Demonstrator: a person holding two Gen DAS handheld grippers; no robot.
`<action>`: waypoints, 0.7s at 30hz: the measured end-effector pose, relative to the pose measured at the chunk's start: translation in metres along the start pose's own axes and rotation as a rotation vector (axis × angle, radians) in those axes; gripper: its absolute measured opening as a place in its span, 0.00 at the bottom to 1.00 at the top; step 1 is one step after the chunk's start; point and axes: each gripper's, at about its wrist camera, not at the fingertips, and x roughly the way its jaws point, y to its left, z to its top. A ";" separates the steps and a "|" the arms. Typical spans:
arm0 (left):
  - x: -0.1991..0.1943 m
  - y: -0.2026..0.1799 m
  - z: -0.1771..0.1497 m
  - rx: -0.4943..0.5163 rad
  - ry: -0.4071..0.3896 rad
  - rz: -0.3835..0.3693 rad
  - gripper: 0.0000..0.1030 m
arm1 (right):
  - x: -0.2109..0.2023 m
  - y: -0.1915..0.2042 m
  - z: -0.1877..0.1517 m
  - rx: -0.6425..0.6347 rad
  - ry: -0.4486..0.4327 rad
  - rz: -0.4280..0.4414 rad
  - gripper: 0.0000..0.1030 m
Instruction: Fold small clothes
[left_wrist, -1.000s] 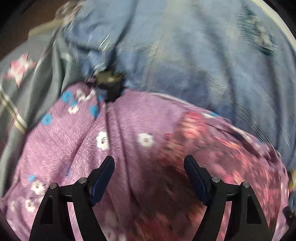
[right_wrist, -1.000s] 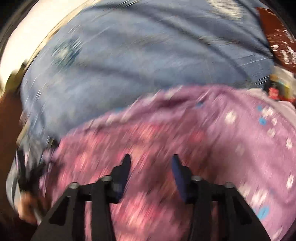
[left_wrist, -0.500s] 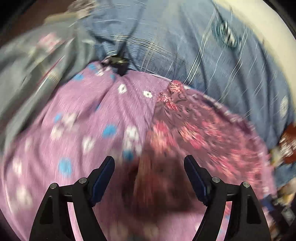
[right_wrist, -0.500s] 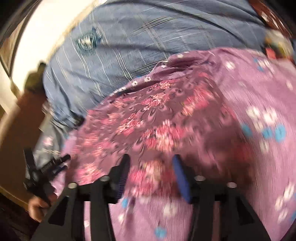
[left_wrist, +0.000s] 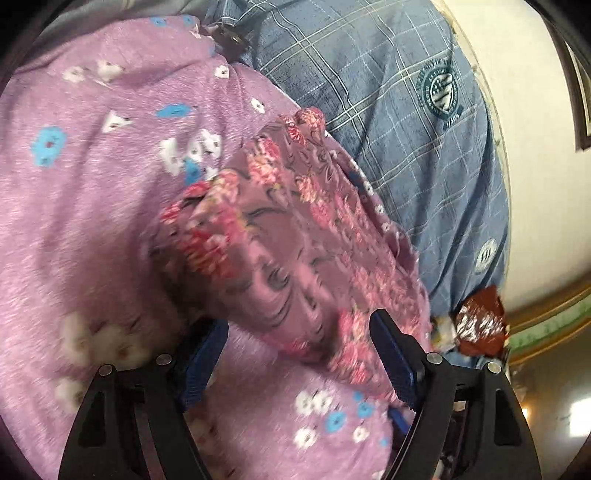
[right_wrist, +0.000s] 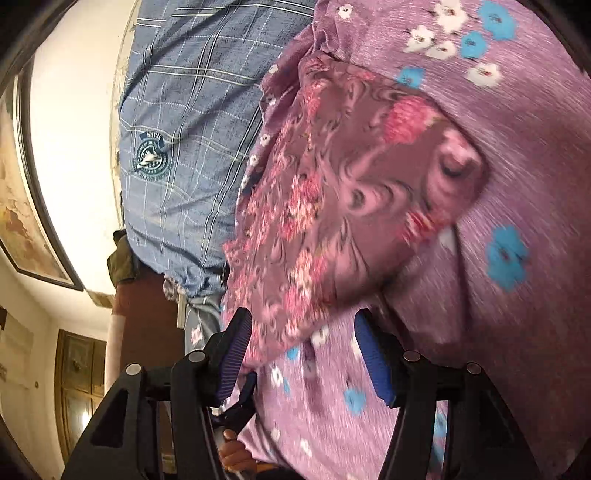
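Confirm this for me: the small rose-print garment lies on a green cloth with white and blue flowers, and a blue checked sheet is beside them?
Not quite. The cloth under the rose-print garment is purple, not green, as the left wrist view shows. It does carry white and blue flowers, and the blue checked sheet lies beside them.

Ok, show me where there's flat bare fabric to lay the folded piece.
Free: the blue plaid cloth beyond the dark floral garment, and the lilac flowered fabric left of it. Crowded: the wrappers at the plaid's near corner.
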 end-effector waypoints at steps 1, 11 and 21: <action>0.002 0.000 0.003 -0.007 -0.012 -0.013 0.76 | 0.004 -0.001 0.003 0.011 -0.005 -0.005 0.59; 0.027 0.023 0.021 -0.055 -0.117 -0.110 0.36 | 0.011 0.001 0.020 -0.006 -0.109 -0.070 0.21; -0.023 -0.001 -0.007 0.141 -0.182 -0.084 0.02 | -0.030 0.056 -0.024 -0.395 -0.288 -0.205 0.04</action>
